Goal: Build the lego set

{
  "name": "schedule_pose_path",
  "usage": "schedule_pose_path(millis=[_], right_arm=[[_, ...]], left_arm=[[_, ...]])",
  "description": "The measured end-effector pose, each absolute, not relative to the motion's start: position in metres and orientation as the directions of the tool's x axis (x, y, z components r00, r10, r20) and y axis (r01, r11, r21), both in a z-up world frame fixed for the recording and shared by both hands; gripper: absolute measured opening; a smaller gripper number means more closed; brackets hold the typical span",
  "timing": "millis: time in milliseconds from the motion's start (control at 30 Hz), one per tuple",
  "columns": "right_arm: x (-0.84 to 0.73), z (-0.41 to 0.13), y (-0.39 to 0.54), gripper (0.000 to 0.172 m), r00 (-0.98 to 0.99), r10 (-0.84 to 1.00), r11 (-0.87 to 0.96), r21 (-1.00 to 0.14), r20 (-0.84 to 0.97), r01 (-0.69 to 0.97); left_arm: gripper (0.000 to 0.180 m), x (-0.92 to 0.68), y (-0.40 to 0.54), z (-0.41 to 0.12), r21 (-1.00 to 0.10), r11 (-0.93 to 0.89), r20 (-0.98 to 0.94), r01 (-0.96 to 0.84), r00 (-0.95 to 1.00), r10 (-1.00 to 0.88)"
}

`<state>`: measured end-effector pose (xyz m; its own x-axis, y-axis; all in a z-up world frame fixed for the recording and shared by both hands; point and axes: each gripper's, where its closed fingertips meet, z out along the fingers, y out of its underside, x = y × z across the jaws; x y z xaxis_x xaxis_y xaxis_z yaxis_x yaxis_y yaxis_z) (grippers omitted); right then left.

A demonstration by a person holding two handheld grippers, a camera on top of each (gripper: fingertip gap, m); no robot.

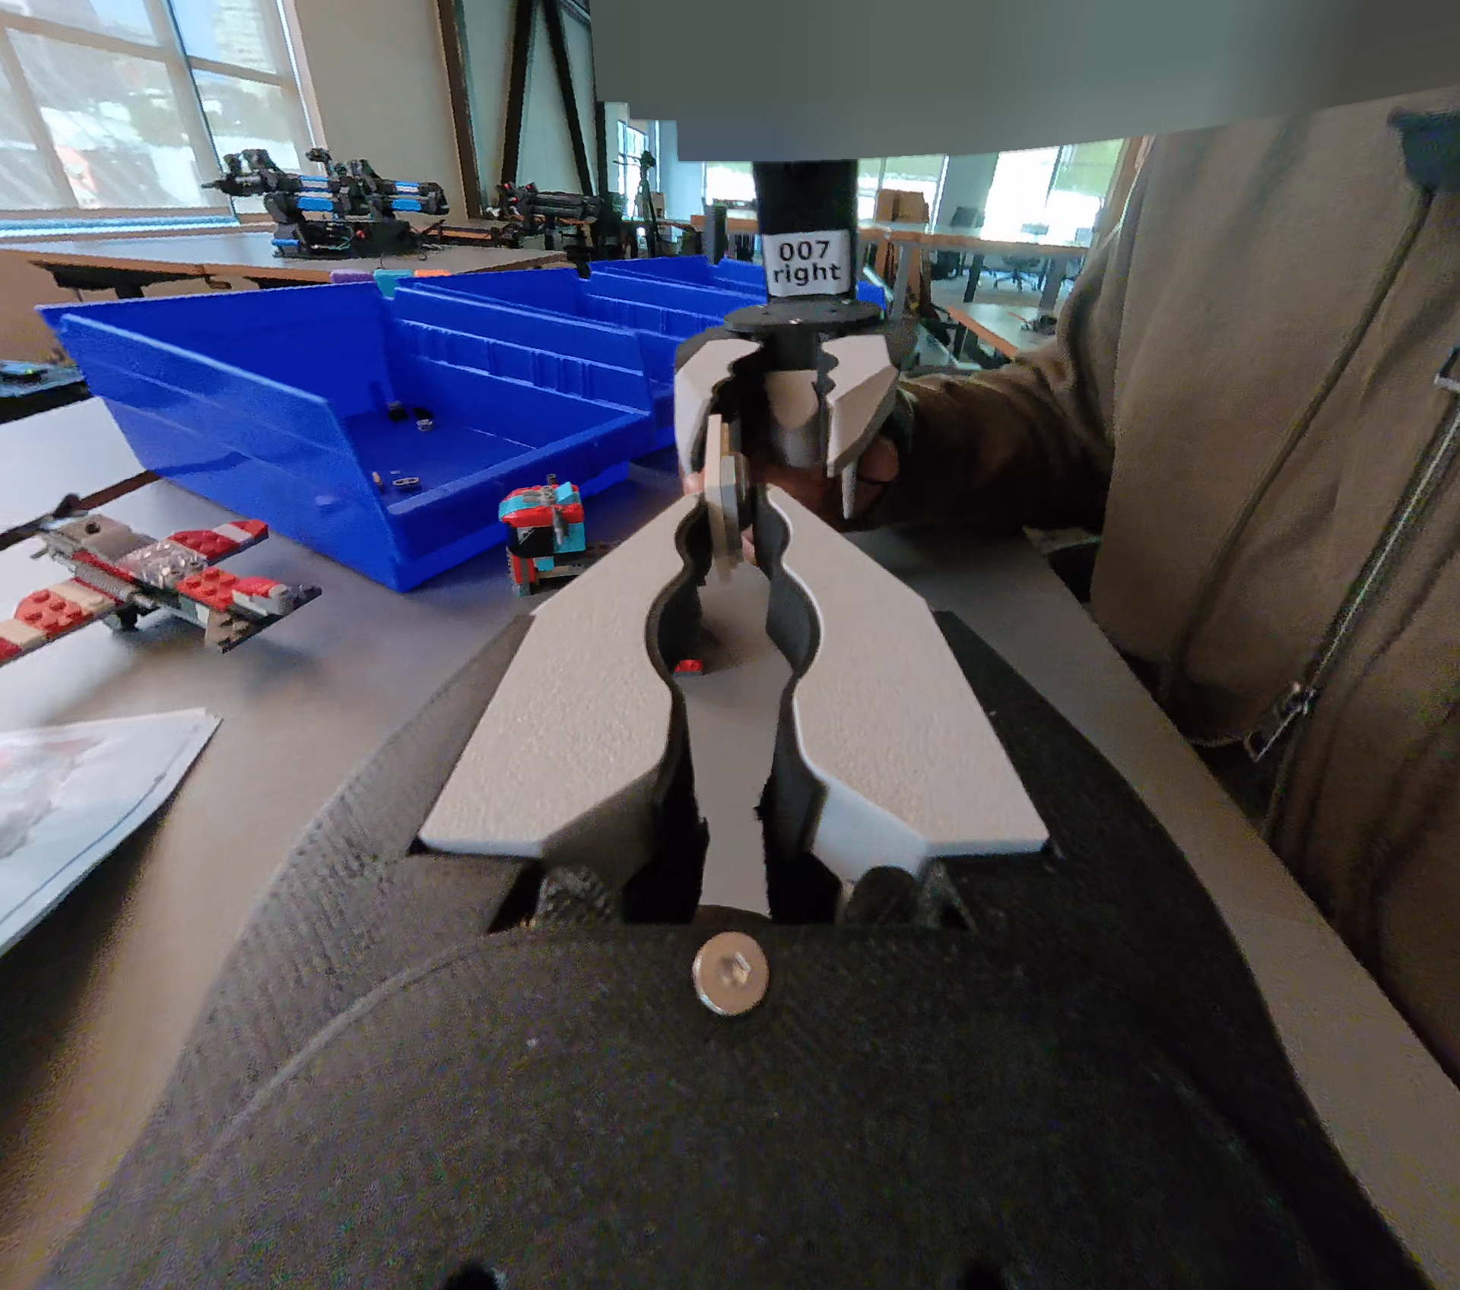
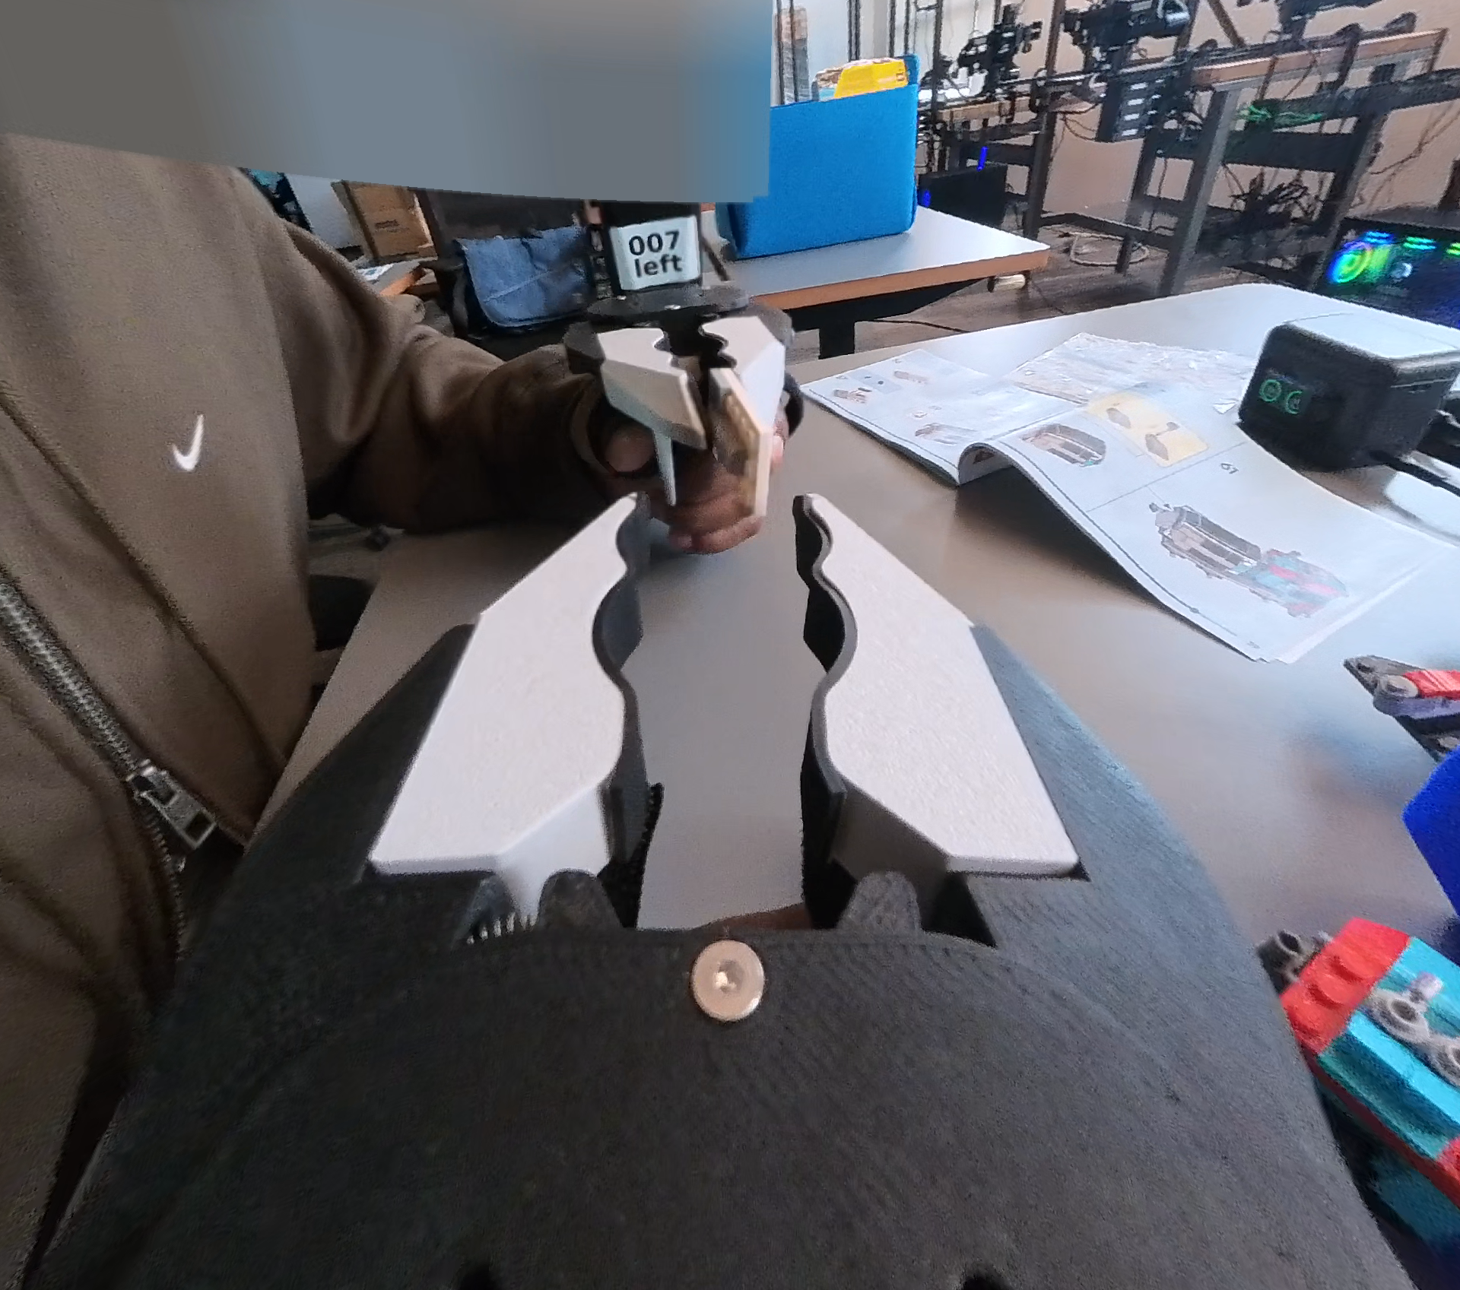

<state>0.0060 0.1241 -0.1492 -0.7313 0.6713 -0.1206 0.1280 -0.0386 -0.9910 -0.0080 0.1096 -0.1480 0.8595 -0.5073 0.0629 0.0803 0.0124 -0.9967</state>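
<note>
My left gripper (image 1: 731, 506) is shut on a flat brick piece (image 1: 723, 517) made of white and grey plates. It holds the piece on edge above the grey table (image 1: 355, 668). The right wrist view shows the same grasp on the left gripper (image 2: 711, 454), with the piece (image 2: 743, 446) between its fingers. My right gripper (image 2: 719, 502) is open and empty, its fingertips wide apart just short of the piece. In the left wrist view the right gripper (image 1: 778, 462) stands open at the far end of the piece. A tiny red brick (image 1: 689, 665) lies on the table below my left fingers.
Blue bins (image 1: 237, 399) stand at the back left, with a small red and teal brick build (image 1: 545, 533) beside them and a red and white brick plane (image 1: 142, 581) at the left. An open instruction booklet (image 2: 1106, 462) and a black box (image 2: 1343, 399) lie to the right. The person's jacket (image 2: 158, 462) is close. The grippers are tip to tip, or close to it.
</note>
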Motion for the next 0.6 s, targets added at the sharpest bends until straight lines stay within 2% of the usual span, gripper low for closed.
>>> schedule_pose_path(millis=[133, 467, 600], right_arm=[[0.001, -0.151, 0.133, 0.033, -0.697, 0.702, -0.064, -0.988, -0.143, 0.138], [-0.006, -0.158, 0.141, 0.024, -0.658, 0.724, -0.113, -0.976, -0.208, 0.184], [-0.008, -0.155, 0.146, 0.023, -0.633, 0.747, -0.119, -0.978, -0.202, 0.173]], left_arm=[[0.010, -0.021, 0.111, -0.146, -0.980, 0.000, 0.173, 0.198, 0.858, -0.484], [0.010, -0.043, 0.113, -0.151, -0.965, -0.036, 0.250, 0.260, 0.866, -0.434], [0.010, -0.039, 0.117, -0.164, -0.937, -0.159, 0.349, 0.310, 0.832, -0.432]])
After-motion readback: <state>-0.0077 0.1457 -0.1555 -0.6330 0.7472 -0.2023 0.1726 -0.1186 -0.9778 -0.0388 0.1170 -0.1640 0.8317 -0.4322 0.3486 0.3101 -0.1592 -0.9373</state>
